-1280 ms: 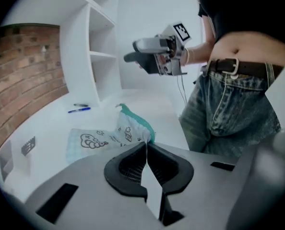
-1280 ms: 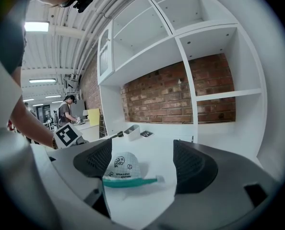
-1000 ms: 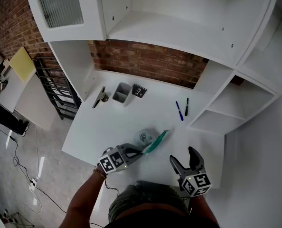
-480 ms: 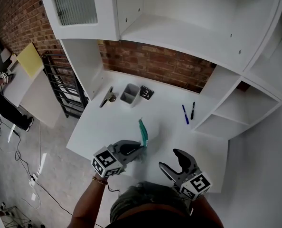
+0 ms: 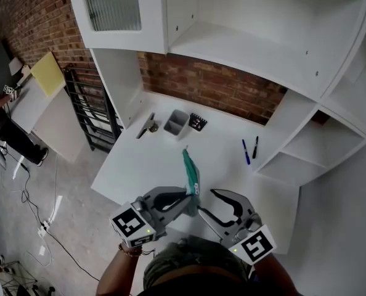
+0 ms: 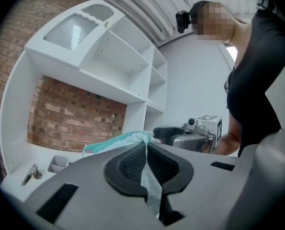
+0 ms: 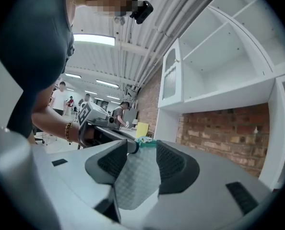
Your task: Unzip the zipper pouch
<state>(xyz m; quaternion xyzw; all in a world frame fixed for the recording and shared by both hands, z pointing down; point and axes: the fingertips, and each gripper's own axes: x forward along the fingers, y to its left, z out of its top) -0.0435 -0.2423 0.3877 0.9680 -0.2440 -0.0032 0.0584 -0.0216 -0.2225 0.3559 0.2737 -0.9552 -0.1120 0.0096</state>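
**While the left gripper (image 5: 193, 198) clamps the pouch (image 5: 189, 169), the right gripper (image 5: 206, 203) closes in around it**

Because both grippers are raised in front of the person's body and point roughly level, the pouch hangs in the air above the near edge of the white table (image 5: 140, 165) and does not lie on it. The left gripper's jaws are pressed together on one end of the pouch, with the pale checked fabric pinched flat between its black pads (image 6: 128, 164). The right gripper faces it from the other side, tips nearly meeting the left one's. Its jaws have just been closing and stand partly apart, with the pouch's fabric between them; no firm squeeze by its pads shows. From the grip, the pouch's teal edge stands up and away over the table.

Farther off on the table, a blue pen (image 5: 245, 153) and a black pen (image 5: 255, 147) lie side by side near the right shelf unit. Toward the back stand a small grey cup (image 5: 177, 123), a small black item (image 5: 198, 122) just right of it, and a metal clip (image 5: 148, 126) to its left. Behind them runs a brick wall (image 5: 220, 88), framed by white shelves (image 5: 232, 42).
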